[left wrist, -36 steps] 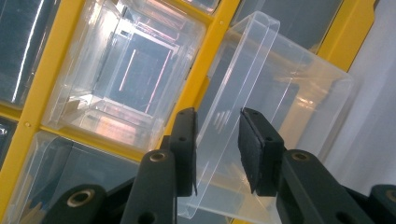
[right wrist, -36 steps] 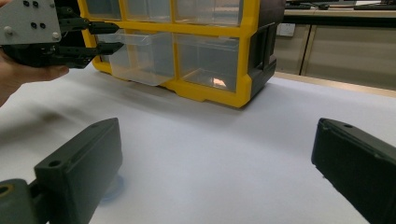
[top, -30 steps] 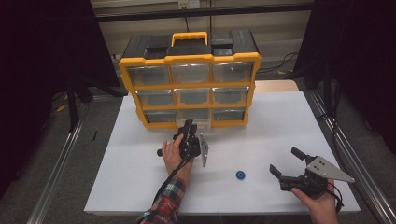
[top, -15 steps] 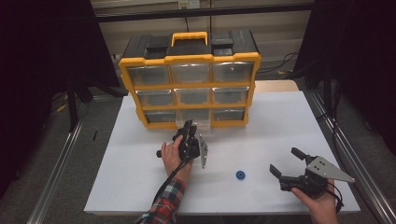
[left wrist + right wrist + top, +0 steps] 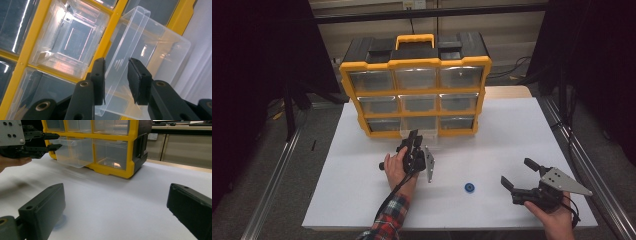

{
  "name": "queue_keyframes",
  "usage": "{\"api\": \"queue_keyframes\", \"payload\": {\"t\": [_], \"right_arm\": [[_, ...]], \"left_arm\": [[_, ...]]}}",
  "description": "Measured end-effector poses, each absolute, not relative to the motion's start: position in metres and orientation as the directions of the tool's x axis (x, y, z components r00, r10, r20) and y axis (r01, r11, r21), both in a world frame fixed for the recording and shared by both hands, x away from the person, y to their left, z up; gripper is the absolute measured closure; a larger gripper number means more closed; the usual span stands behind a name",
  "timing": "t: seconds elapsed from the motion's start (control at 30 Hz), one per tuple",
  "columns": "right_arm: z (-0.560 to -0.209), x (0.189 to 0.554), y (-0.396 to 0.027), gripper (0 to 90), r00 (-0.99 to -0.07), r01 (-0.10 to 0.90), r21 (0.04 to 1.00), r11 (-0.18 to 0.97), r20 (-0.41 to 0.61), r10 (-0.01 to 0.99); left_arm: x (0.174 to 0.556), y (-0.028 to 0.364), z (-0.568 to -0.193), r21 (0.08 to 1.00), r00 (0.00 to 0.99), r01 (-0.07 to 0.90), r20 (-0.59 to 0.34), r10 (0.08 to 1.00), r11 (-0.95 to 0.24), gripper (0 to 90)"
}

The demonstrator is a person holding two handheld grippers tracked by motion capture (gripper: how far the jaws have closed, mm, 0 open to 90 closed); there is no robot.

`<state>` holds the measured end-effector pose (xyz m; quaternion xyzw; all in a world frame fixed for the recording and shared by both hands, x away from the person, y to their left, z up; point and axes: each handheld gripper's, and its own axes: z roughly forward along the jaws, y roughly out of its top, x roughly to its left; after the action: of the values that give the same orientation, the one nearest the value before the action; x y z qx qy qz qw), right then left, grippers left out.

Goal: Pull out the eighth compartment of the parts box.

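At cabinet front: your left tongs [image 5: 116,75] grip the clear drawer [image 5: 140,62] lip, unmoved.
Right tongs [image 5: 519,175]: wide, empty, unmoved.
Blue disc [image 5: 469,188]: unshifted on table [image 5: 512,130].

Drawer cabinet [image 5: 416,85] at table's [image 5: 362,190] back, bottom-middle drawer [image 5: 418,131] pulled out, small disc [image 5: 469,188] in front

Dim room, bright tabletop, drawer glare

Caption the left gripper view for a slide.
Left gripper grips the front lip of a clear drawer pulled partway out of the yellow organizer.
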<state>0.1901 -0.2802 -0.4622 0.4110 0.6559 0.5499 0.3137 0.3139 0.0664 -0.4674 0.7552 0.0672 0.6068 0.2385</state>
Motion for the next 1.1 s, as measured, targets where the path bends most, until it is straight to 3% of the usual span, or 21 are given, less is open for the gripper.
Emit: {"api": "queue_keyframes", "payload": {"t": [1.1], "right_arm": [[-0.4619, 0.1903, -0.2803, 1.2, -0.468, 0.192, 0.980, 0.058, 0.040, 0.883]], "left_arm": [[0.3073, 0.0670, -0.4660, 0.440, 0.250, -0.179, 0.885, 0.392, -0.880, 67.6]]}}
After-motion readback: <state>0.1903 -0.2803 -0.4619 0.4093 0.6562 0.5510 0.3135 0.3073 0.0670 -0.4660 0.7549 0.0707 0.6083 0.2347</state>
